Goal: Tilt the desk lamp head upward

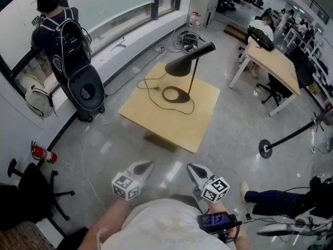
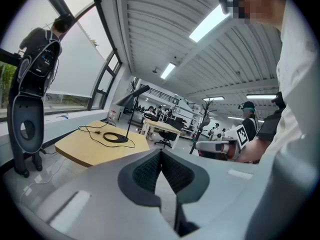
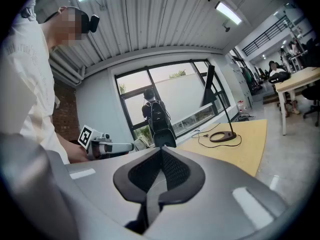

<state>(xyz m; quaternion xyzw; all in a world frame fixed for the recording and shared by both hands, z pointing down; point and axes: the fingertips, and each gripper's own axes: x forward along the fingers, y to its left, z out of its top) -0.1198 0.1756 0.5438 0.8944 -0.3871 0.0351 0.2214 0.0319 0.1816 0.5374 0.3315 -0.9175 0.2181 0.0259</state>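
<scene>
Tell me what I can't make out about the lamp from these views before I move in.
- Pivot between the desk lamp head and its stem: too small in the head view, smaller still in both gripper views.
- Lamp head's underside: turned toward the table in the head view; only a dark silhouette in the gripper views.
- Table's foot: mostly hidden under the tabletop in the head view.

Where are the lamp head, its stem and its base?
lamp head (image 1: 182,66), head view, middle of the black shade.
stem (image 1: 193,78), head view, halfway up the thin rod.
base (image 1: 185,96), head view, right side of the ring.
</scene>
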